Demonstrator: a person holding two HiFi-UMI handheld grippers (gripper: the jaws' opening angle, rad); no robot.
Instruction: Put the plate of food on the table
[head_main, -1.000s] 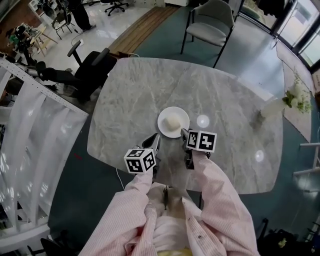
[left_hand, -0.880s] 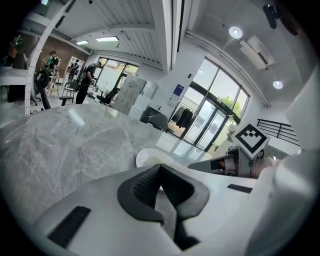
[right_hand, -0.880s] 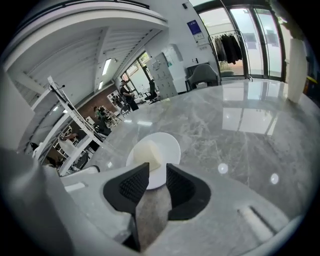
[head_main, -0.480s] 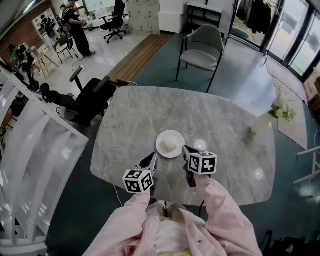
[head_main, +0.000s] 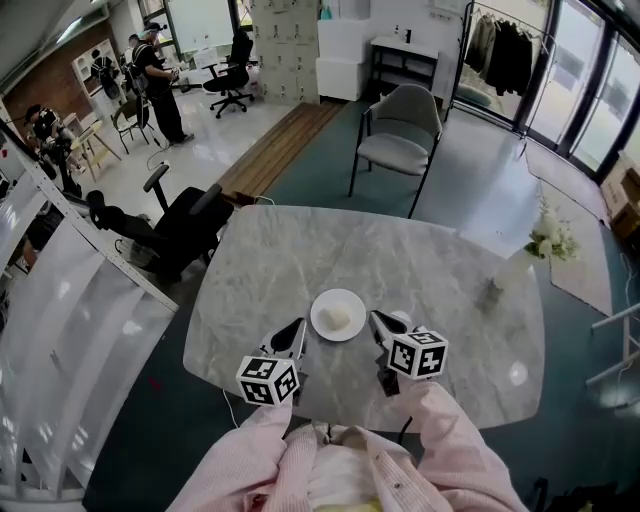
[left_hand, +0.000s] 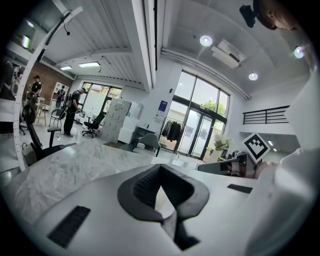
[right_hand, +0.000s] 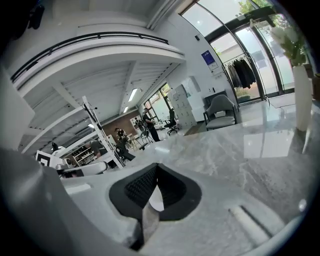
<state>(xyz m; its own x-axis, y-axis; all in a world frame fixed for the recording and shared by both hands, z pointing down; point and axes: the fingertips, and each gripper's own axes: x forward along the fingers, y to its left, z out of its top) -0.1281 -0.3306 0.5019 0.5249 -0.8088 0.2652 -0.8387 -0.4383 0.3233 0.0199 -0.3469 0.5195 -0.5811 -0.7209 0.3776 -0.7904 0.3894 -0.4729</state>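
One white plate (head_main: 321, 306) with a pale round lump of food (head_main: 338, 318) sits flat on the grey marble table (head_main: 300, 250), near the edge closest to the person. Two grippers are held just on the near side of the plate, one at each side, and neither one touches it. The left gripper (head_main: 298, 328) has its jaws squeezed together with nothing in them. The right gripper (head_main: 377, 320) is squeezed closed too, and it is empty. Pink striped sleeves (head_main: 445, 430) come up behind them. Far over on the table's right side stands a vase (head_main: 497, 283) with white flowers (head_main: 548, 240). A grey chair (head_main: 397, 135) waits at the far side, and a black office chair (head_main: 185, 228) is by the left side.
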